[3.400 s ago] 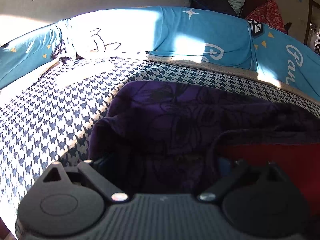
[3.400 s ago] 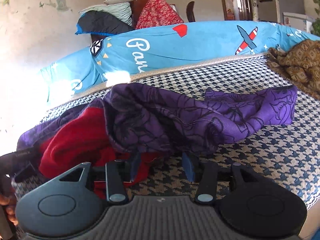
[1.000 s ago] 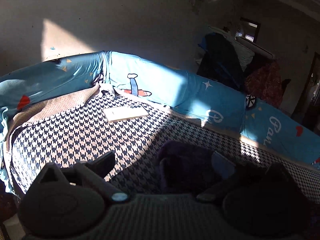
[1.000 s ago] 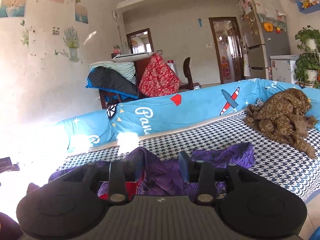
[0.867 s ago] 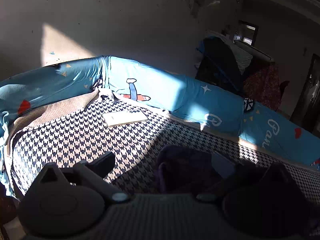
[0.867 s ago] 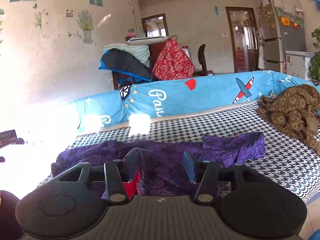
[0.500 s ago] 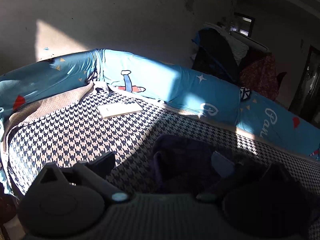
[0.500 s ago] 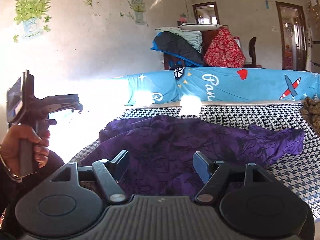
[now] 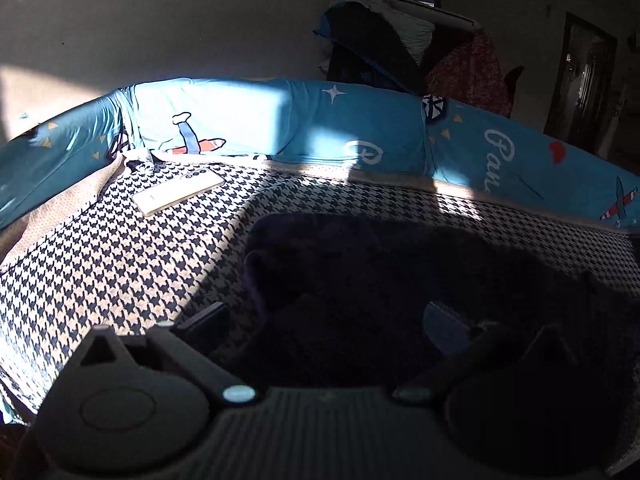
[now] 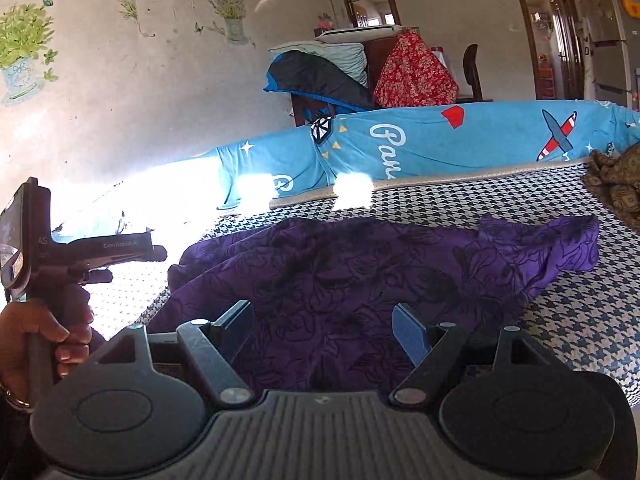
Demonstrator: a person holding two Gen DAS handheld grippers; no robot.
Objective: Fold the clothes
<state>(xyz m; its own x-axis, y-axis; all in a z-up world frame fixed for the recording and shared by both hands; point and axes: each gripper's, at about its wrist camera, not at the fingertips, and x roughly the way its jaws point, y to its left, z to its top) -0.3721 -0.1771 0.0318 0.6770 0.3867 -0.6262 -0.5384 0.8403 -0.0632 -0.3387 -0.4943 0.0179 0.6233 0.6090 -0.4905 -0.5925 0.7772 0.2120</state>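
A purple garment (image 10: 360, 272) with a dark flower print lies spread on the houndstooth bed cover (image 10: 580, 320). My right gripper (image 10: 324, 328) hovers low over its near edge. Its jaws are opening, and the cloth lies under the gap with neither pad pressing on it. In the left wrist view the same garment (image 9: 360, 264) sits in deep shadow. My left gripper (image 9: 324, 320) stands open over its left end, holding nothing. In the right wrist view a hand (image 10: 36, 340) holds the left gripper (image 10: 158, 254) at the far left.
A white phone (image 9: 178, 197) lies on the cover at the back left. Blue printed bolsters (image 10: 440, 140) line the bed's far side. A brown patterned garment (image 10: 618, 184) is heaped at the right. Folded bedding (image 10: 320, 72) and a red floral cloth (image 10: 416, 72) are stacked behind.
The right gripper's jaws have spread wide and let go of the purple cloth, which now lies flat. The right view swung left, showing the left gripper. The left gripper sank closer to the garment.
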